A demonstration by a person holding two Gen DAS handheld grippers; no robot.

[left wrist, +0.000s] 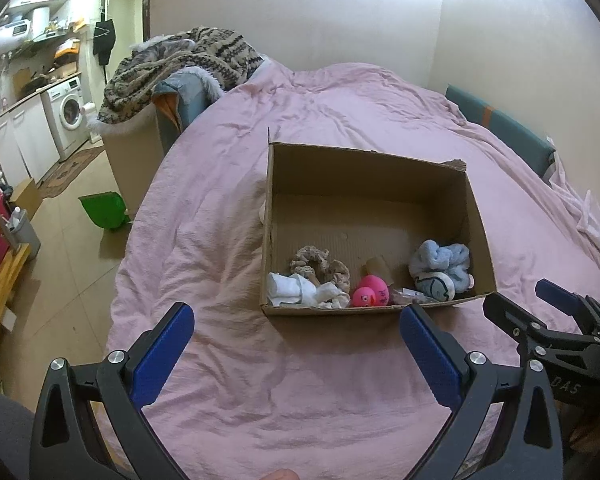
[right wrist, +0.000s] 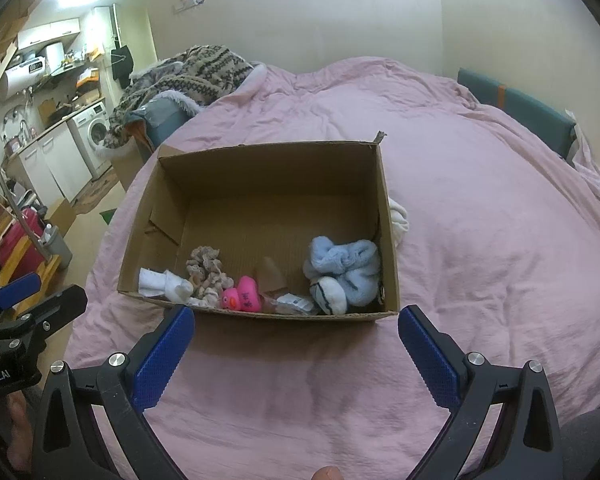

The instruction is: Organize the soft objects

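I am holding my left gripper (left wrist: 296,344) low over the wrinkled pink bedspread (left wrist: 228,360), its blue-padded fingers (left wrist: 162,356) spread wide and gripping nothing. My right gripper (right wrist: 296,344) is hovering alongside at the same height, equally wide apart and empty; each is showing at the edge of the other's view.

Just beyond both sets of fingertips, the open brown cardboard box (right wrist: 384,200) is sitting on the bedspread, its long axis running away from me, its near wall close to my fingertips but not touching them. The soft things are crowding along that near wall: a folded white cloth (right wrist: 156,282) at the left corner, a beige ruffled scrunchie (right wrist: 206,272) beside it, a bright pink rubber duck (right wrist: 240,296) in the middle with its beak facing me, and a bundle of pale blue fluffy socks (right wrist: 344,268) at the right corner. A crumpled clear wrapper (right wrist: 296,303) is lying between duck and socks.

Past the box's right wall a white cloth (right wrist: 399,220) is lying on the bedspread. Farther off, a patterned knitted blanket (left wrist: 180,64) is heaped at the bed's far left.
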